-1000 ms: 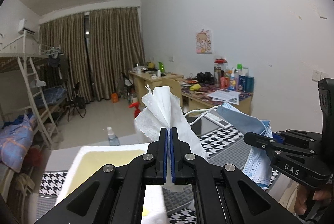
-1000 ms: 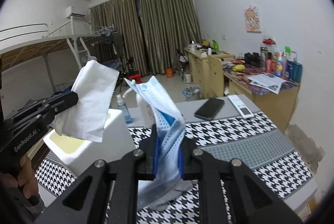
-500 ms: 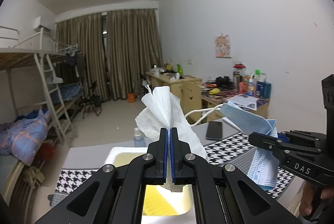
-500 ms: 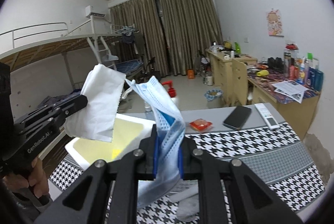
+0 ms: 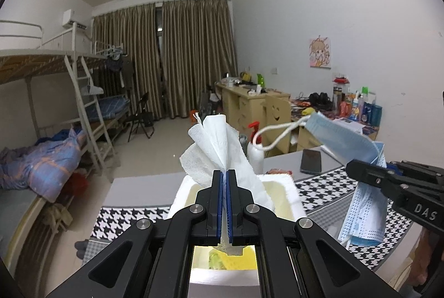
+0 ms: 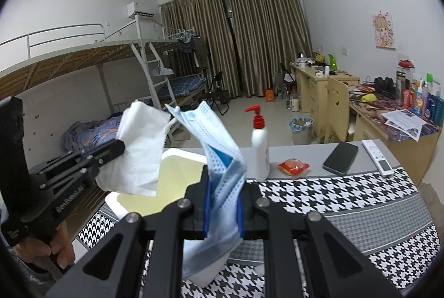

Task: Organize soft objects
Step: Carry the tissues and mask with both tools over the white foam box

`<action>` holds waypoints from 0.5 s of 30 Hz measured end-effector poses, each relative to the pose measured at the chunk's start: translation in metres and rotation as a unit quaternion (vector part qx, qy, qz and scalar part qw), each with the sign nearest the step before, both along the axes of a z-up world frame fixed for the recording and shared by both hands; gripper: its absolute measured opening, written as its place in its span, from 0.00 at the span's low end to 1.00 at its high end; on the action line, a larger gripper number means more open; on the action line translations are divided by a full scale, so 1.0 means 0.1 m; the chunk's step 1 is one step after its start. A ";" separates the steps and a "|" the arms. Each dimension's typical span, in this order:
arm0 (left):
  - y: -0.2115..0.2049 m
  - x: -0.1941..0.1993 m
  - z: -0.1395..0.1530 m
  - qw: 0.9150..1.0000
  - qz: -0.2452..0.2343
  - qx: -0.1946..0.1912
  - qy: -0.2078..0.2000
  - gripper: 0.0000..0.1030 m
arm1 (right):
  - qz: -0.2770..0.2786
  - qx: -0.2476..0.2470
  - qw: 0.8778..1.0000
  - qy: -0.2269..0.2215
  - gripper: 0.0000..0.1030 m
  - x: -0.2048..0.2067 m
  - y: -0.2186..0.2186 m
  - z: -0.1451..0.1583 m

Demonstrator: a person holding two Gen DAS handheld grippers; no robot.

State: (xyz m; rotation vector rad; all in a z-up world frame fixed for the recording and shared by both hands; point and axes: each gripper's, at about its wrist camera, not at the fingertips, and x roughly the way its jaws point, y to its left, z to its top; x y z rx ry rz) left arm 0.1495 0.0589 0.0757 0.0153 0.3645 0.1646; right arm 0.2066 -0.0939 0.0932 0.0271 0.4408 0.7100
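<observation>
Above a white foam box (image 5: pixel 291 188), the left gripper (image 5: pixel 224 187) is pinching a tissue (image 5: pixel 219 148) while the right gripper (image 6: pixel 222 203) is clamping a blue face mask (image 6: pixel 219 142), both seemingly poised for dropping in.

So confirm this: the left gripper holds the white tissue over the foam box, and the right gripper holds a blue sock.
Not a sock. The right gripper is shut on a blue face mask, as the right wrist view shows. The left gripper does hold the white tissue over the foam box.
</observation>
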 end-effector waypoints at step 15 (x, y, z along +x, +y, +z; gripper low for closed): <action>0.14 0.18 -0.24 0.999 -0.016 -0.010 0.051 0.15 | 0.005 -0.013 1.000 0.002 0.18 -0.01 0.24 -0.07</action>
